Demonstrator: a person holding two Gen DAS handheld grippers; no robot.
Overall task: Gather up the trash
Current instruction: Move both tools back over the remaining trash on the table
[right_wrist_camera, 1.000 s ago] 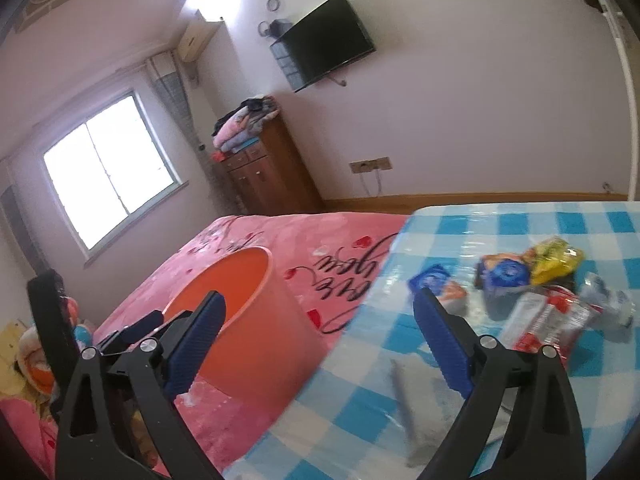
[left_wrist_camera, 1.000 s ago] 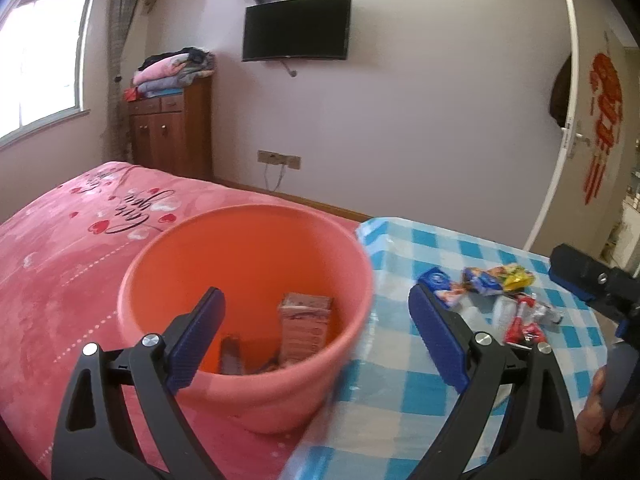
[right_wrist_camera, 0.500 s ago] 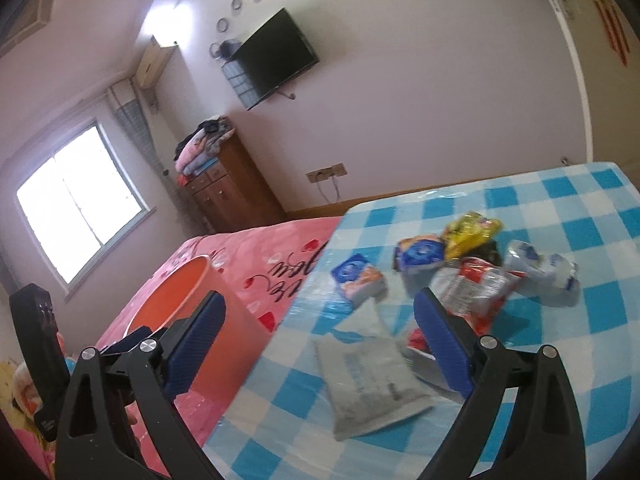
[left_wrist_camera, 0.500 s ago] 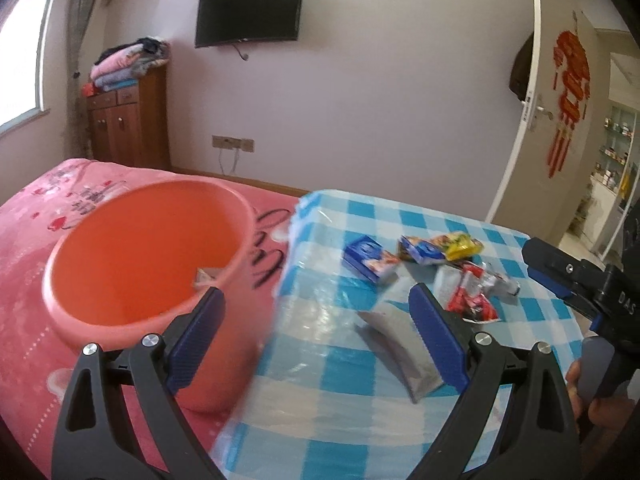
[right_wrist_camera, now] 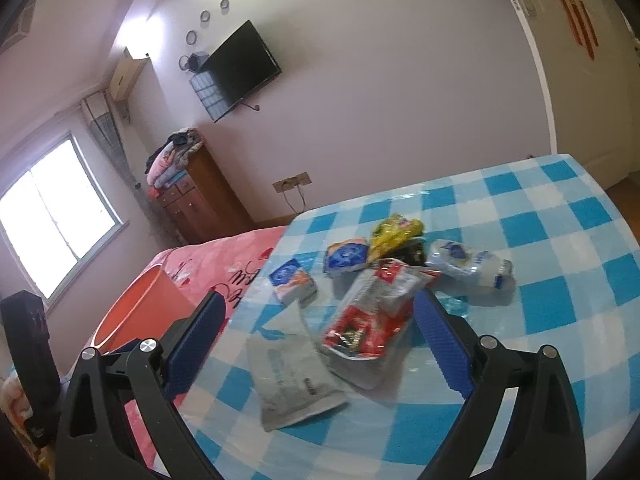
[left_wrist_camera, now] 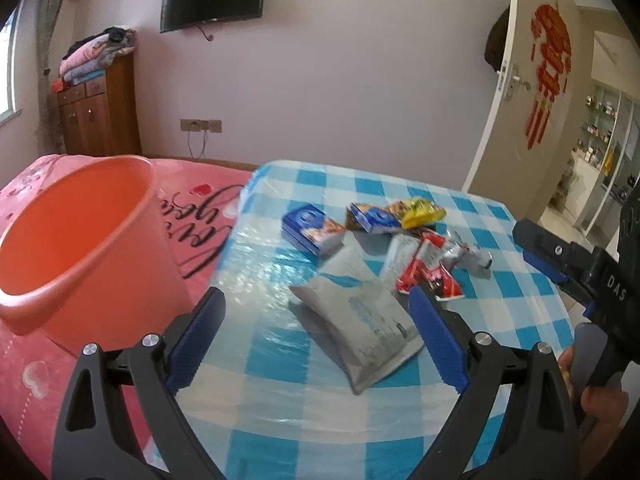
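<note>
While both grippers' jaws stand apart, the grey pouch point(left_wrist_camera: 362, 320) lies between the left gripper point(left_wrist_camera: 316, 344) jaws.

We see daylight from the window point(right_wrist_camera: 52, 216), glare on the plastic tablecloth point(left_wrist_camera: 256, 264), a wall hotspot, fisheye bending with dark corners, and slight motion blur

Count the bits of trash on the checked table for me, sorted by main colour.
Grey: 1, flat pouch
Blue: 2, small box and packet
Yellow: 1, wrapper
Red: 1, wrapper
Clear: 1, crushed bottle
Total: 6
</note>
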